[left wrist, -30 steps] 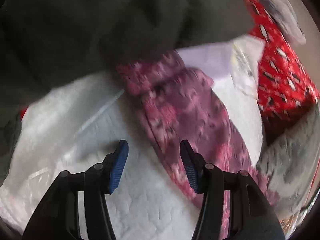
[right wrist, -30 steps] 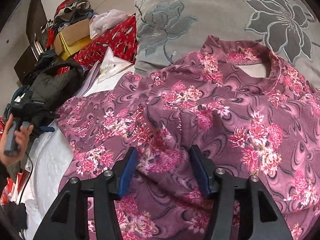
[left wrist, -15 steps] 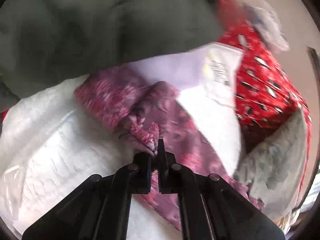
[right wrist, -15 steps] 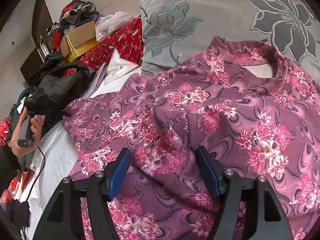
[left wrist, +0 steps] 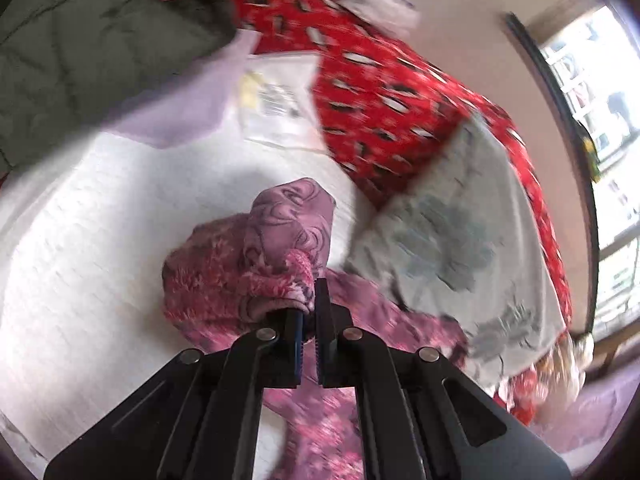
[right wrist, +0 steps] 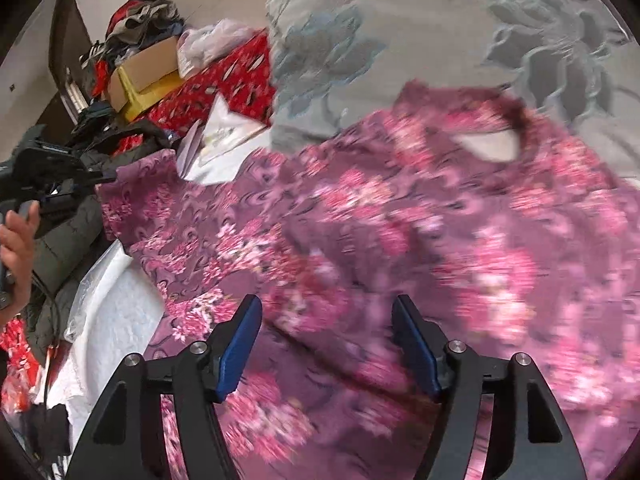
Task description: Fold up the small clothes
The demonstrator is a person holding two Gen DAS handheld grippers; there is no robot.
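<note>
The left gripper is clamped on the sleeve of the shirt, its jaws pressed nearly together with a fold of pink floral cloth pinched between them; the sleeve bunches up in a lump just ahead of the fingers, its cuff end standing above the white sheet, while the rest of the cloth trails back under the gripper toward the lower right. The right gripper is spread wide and holds nothing; it hangs over the lower body of the shirt, both blue pads apart with cloth showing between them — whether they touch the cloth I cannot tell.

The shirt lies spread front-up across the bed, collar at the far end and resting on a grey quilt with a flower pattern; its left sleeve reaches out to the left edge of the right wrist view, where the left gripper and the person's hand show.

In the left wrist view the quilt lies to the right of the sleeve, overlapping the shirt's edge; behind it runs a red patterned cloth; a clear packet with a printed label lies on the sheet beside the red cloth, and a dark green padded jacket fills the upper left. In the right wrist view a cardboard box sits on the red cloth at the far left — a heap of clothes is piled behind it. Both views are blurred in places.
</note>
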